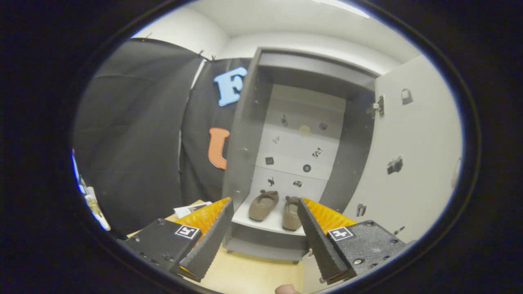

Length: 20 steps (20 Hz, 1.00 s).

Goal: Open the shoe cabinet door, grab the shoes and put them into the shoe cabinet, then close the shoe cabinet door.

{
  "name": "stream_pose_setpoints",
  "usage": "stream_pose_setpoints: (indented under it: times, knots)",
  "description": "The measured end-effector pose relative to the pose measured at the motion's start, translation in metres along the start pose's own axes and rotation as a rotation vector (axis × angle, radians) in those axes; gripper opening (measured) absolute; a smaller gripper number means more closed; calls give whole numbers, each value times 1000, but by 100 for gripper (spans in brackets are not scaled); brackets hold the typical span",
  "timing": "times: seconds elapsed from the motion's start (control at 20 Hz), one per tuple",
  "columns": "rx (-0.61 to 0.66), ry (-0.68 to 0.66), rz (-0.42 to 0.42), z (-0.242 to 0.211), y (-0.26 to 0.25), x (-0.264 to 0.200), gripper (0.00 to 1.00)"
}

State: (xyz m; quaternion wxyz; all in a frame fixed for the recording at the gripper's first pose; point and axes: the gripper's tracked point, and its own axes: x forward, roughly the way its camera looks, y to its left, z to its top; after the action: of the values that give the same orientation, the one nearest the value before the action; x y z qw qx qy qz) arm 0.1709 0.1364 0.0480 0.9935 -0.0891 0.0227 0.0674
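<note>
Cabinet: grey, upright, standing on a pale wooden floor; door swung wide open to one side, small dark stickers scattered over its inner face; hinge near its top. Contents: shoes, one brown pair, side by side on the lowest shelf, toes pointing inward; upper shelves hold nothing I can make out; back panel dotted with small stickers too tiny to identify. Papers on the floor beside the cabinet, partly hidden behind a finger. Gripper: fingers spread apart, holding nothing, levelled at the bottom shelf; shoes lie beyond and between the tips.
</note>
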Motion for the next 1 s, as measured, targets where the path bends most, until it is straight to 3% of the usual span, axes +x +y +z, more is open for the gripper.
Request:
stream_pose_setpoints:
  times: [0.15,0.35,0.75,1.0]
  knots:
    - [58,14,51,-7,-3,-65,99]
    - [113,59,193,-30,-6,-136,99]
    - [167,-62,78,-36,-111,-253,99]
    - [167,-42,-120,-60,-209,-307,99]
